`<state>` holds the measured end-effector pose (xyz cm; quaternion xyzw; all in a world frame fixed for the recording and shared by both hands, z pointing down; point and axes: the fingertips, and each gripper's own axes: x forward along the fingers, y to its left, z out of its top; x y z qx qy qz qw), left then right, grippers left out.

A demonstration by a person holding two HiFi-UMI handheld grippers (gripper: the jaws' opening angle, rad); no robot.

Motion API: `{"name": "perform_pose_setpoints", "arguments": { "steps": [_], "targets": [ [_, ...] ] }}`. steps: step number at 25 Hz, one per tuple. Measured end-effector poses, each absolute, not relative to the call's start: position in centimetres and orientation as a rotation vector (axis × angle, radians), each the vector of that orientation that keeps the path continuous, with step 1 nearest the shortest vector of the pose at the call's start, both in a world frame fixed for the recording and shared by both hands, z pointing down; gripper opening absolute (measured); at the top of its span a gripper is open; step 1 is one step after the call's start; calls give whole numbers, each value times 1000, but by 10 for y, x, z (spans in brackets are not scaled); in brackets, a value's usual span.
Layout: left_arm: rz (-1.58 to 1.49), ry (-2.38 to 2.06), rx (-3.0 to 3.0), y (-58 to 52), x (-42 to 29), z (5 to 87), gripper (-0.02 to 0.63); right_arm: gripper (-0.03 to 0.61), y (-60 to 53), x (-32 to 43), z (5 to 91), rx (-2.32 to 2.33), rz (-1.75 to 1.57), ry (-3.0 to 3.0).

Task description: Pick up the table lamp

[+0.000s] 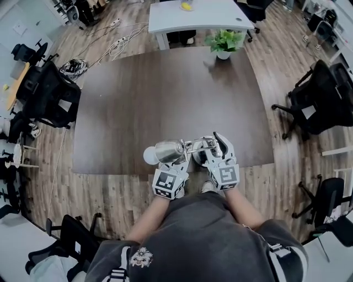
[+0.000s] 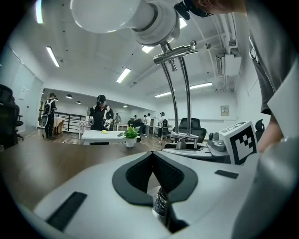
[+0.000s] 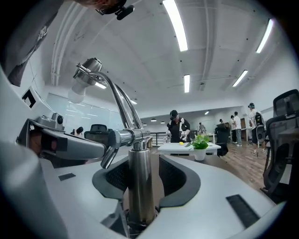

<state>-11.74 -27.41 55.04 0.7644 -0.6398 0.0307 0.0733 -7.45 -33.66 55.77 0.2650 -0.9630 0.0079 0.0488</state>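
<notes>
A chrome table lamp [image 1: 182, 147] stands at the near edge of the dark table [image 1: 165, 99]. Its white bulb [image 1: 149, 155] and metal shade point left. In the right gripper view its upright post [image 3: 139, 182] stands deep between the jaws of my right gripper [image 3: 152, 161]. A sliver of table shows between the post and the right pad, so the gripper is open around it. My left gripper [image 2: 152, 153] sits under the bulb [image 2: 117, 16], left of the lamp's twin rods [image 2: 180, 98] and base [image 2: 187, 147]. Its jaw tips meet, with nothing of the lamp between them.
A potted plant [image 1: 223, 43] stands at the table's far edge, with a white desk [image 1: 198, 16] behind it. Black office chairs stand to the left [image 1: 49, 91] and right [image 1: 322, 99]. People stand far off in the room [image 2: 100, 114].
</notes>
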Motion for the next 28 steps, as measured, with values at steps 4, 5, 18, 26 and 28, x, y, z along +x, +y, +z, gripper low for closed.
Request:
{"name": "perform_pose_setpoints", "arguments": {
  "steps": [4, 5, 18, 26, 28],
  "targets": [
    [87, -1930, 2286, -279, -121, 552, 6, 91, -332, -85, 550, 752, -38, -2973],
    [88, -1932, 2282, -280, -122, 552, 6, 87, -332, -87, 549, 743, -56, -2979],
    [79, -1927, 2280, -292, -127, 554, 6, 80, -331, -91, 551, 669, -76, -2940],
    [86, -1914, 2292, -286, -127, 554, 6, 77, -330, -100, 549, 636, -97, -2939],
    [85, -1916, 2295, -287, -128, 552, 6, 77, -332, -101, 547, 637, -96, -2939]
  ]
}}
